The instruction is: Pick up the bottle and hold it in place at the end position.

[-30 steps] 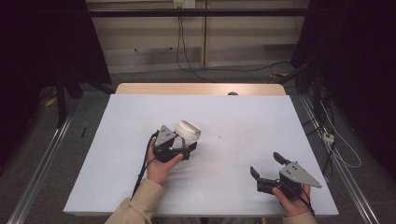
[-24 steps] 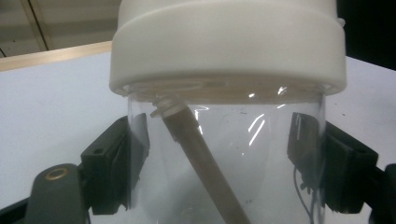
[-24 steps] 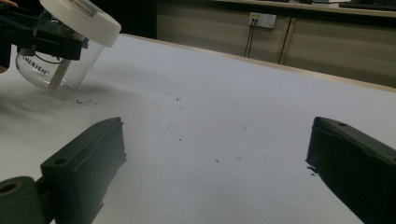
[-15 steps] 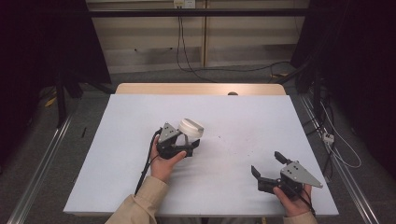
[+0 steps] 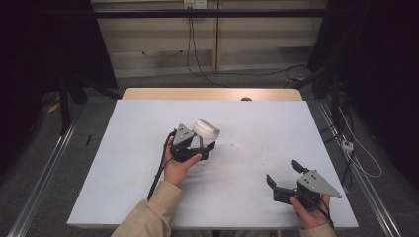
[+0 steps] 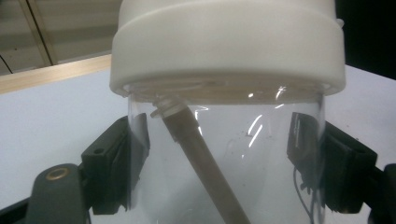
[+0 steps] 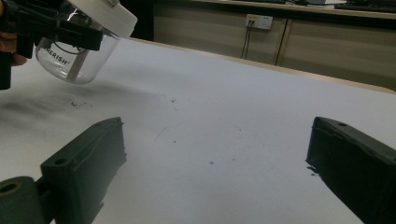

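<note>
I have the left gripper clamped on a clear round plastic jar with a thick white screw lid. In the left gripper view, one black jaw presses each side of the transparent wall just below the lid. The jar is lifted off the white table and tilted, lid uppermost and leaning away from me, above the table's middle-left area. A pale stick-like part runs diagonally inside the jar; I cannot tell what it is.

The right gripper rests low near the table's front right corner, jaws spread wide with nothing between them, well apart from the jar.

Handling assessment: the jar appears empty apart from the stick, so I judge it light. The wall looks rigid but smooth and glossy, so slip under a tilted grip is the main risk. The best hold is probably on the straight wall directly under the lid, where the overhanging rim should stop the jar sliding down. Any lid removal would call for the right gripper across the lid's edge.
</note>
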Demonstrator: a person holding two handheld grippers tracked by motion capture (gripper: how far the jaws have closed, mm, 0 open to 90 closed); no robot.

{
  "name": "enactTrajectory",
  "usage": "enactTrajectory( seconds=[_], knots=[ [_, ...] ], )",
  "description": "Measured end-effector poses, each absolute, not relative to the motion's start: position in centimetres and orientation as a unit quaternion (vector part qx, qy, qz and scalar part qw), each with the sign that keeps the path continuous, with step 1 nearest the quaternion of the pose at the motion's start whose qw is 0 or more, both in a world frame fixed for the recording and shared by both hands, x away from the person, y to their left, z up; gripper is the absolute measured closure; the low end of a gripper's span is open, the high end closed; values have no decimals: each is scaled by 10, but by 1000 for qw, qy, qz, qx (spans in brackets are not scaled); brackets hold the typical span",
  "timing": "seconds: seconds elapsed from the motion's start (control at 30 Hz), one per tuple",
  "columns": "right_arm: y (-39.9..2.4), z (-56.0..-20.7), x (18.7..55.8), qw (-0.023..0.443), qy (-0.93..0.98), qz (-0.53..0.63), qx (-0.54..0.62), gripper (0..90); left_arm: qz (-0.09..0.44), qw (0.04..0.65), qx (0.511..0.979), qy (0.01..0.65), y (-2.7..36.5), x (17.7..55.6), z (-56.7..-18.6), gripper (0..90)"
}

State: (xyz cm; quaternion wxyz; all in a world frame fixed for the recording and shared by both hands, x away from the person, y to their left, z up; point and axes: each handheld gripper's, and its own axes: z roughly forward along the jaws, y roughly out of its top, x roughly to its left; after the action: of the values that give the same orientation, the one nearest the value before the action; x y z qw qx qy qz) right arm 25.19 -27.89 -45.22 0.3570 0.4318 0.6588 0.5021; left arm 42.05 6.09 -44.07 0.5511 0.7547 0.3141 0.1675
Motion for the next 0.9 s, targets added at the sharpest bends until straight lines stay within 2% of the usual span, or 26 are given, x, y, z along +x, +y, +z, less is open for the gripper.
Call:
enactTrajectory(
  seconds=[0.37, 0.57, 0.9],
  knots=[
    [-280, -451, 252, 360, 654, 504, 434, 39, 180, 557, 742, 327, 54, 438, -444, 190],
    [-278, -451, 252, 360, 658, 503, 429, 39, 184, 547, 747, 330, 46, 441, -454, 190],
    [-277, -451, 252, 359, 659, 504, 428, 39, 188, 539, 757, 318, 26, 450, -446, 189]
  ],
)
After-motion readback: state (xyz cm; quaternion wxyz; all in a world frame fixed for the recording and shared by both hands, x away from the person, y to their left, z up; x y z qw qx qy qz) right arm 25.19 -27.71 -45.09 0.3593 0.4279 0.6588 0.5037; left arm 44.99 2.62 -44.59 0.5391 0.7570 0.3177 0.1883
